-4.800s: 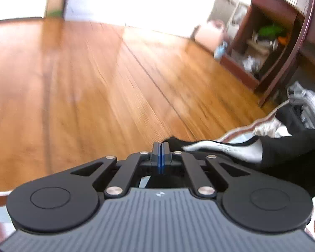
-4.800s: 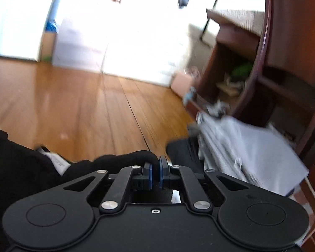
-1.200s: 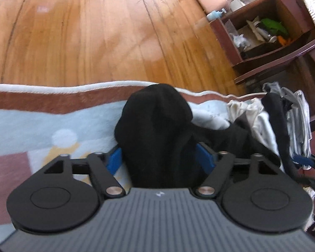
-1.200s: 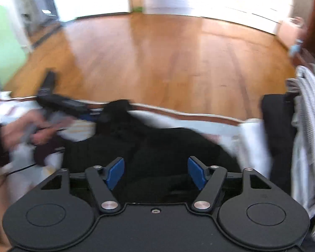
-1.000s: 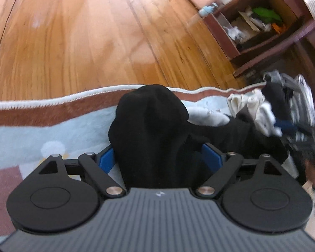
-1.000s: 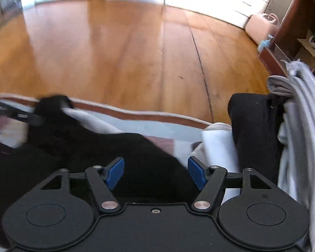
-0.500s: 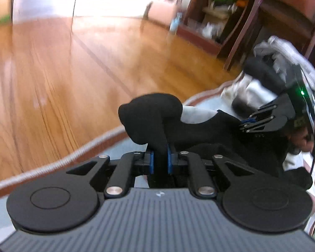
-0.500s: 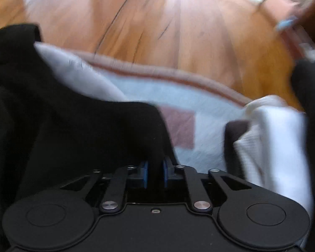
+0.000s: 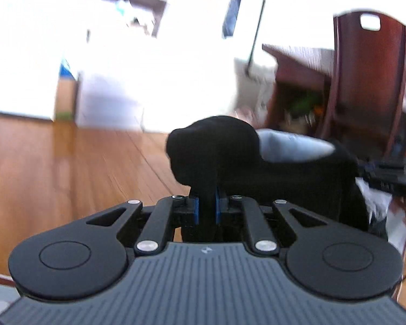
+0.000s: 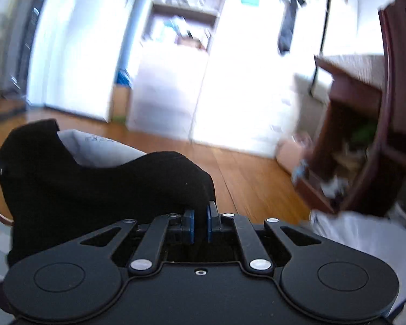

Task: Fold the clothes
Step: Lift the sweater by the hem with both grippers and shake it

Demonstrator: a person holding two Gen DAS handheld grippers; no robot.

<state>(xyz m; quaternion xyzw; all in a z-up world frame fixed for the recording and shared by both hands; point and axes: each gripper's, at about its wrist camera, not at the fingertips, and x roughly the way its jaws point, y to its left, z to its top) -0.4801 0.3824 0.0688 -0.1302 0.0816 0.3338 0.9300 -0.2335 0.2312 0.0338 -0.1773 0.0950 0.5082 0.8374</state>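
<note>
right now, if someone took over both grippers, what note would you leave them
Left gripper: jaws shut on the black garment, at a bunched corner.
Right gripper: jaws shut on the same garment, at another edge.
The garment hangs lifted between the two, above the wooden floor; its pale lining shows.
Done: both grips taken, garment raised.
Left: lay it flat, fold it. More clothes wait on the right.

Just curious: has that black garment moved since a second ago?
Yes. The black garment has risen off the rug: it now hangs above the wooden floor, pinched by both grippers.
</note>
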